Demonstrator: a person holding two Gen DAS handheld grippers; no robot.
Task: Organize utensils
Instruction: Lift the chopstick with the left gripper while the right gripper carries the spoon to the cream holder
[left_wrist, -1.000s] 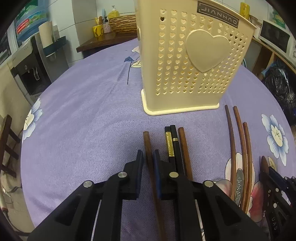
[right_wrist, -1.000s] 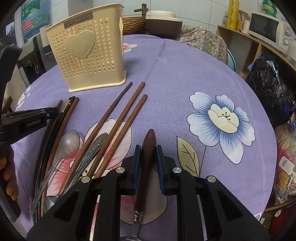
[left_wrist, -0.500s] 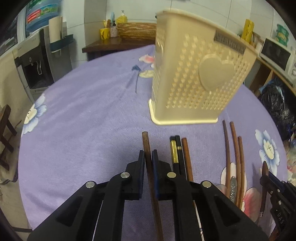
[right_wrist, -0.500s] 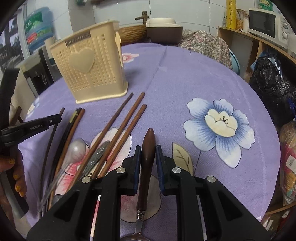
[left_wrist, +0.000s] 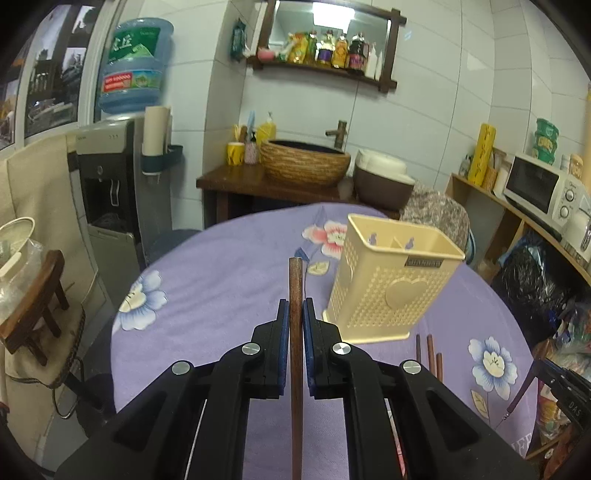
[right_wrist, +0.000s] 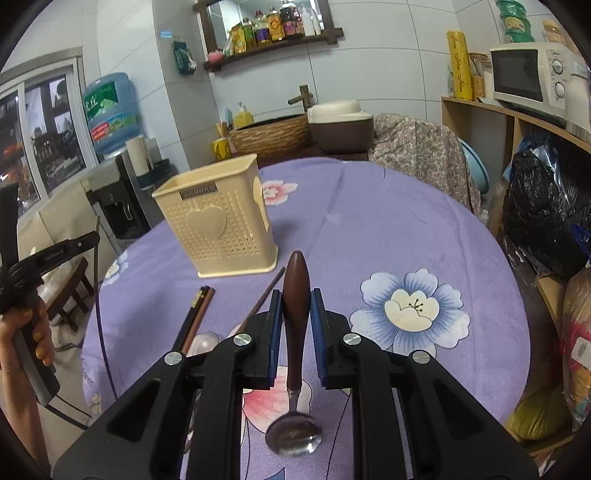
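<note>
My left gripper is shut on a brown wooden chopstick and holds it lifted above the purple table, its end pointing forward. The cream perforated utensil holder stands right of it, open top showing; it also shows in the right wrist view. My right gripper is shut on the brown wooden handle of a spoon, lifted, with the metal bowl hanging below. The left gripper with its chopstick shows at the left of the right wrist view.
Several chopsticks and another spoon lie on the flowered purple tablecloth in front of the holder. More chopsticks lie right of the holder's base. A water dispenser, a wooden stool and a shelf with a microwave surround the table.
Both grippers have risen well above the table, lifting the chopstick and the spoon. The holder now appears lower and farther away, with its open top visible.
</note>
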